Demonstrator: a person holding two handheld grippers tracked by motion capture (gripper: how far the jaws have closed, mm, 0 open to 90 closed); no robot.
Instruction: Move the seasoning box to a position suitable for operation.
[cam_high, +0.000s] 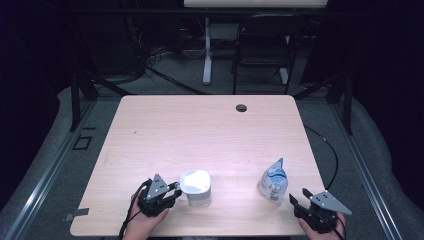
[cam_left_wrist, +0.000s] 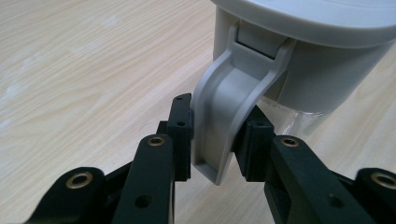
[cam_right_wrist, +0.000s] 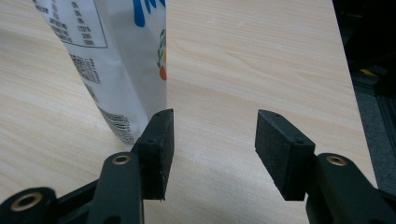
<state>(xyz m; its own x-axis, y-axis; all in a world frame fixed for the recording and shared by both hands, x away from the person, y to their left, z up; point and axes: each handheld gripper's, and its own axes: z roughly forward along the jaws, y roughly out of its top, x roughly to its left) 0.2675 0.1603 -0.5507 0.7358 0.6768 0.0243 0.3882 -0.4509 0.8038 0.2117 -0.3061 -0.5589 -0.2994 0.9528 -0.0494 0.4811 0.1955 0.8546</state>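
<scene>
Pitcher (cam_high: 195, 188), white lid, clear lower body, stands upright on the wooden table (cam_high: 200, 130) close to its near edge, left of centre. Its grey handle (cam_left_wrist: 229, 116) points toward the left gripper (cam_high: 175, 191), which sits just beside the pitcher on that side. In the left gripper view the two black pads (cam_left_wrist: 181, 126) press on either flank of the handle, low down near its free tip: jaws pinching the handle, partly closed around its width. The person's left hand (cam_high: 142, 225) holds this gripper at the table's near edge.

Pouch (cam_high: 273, 181), white with blue print and a barcode, stands upright well to the right of the pitcher. Right gripper (cam_high: 298, 196) lies just beyond the pouch, on the side away from the pitcher, jaws spread with bare table between them. In the right gripper view the pouch's bottom corner sits just outside the one pad (cam_right_wrist: 161, 140), close to it; contact cannot be told. Nothing gripped.
</scene>
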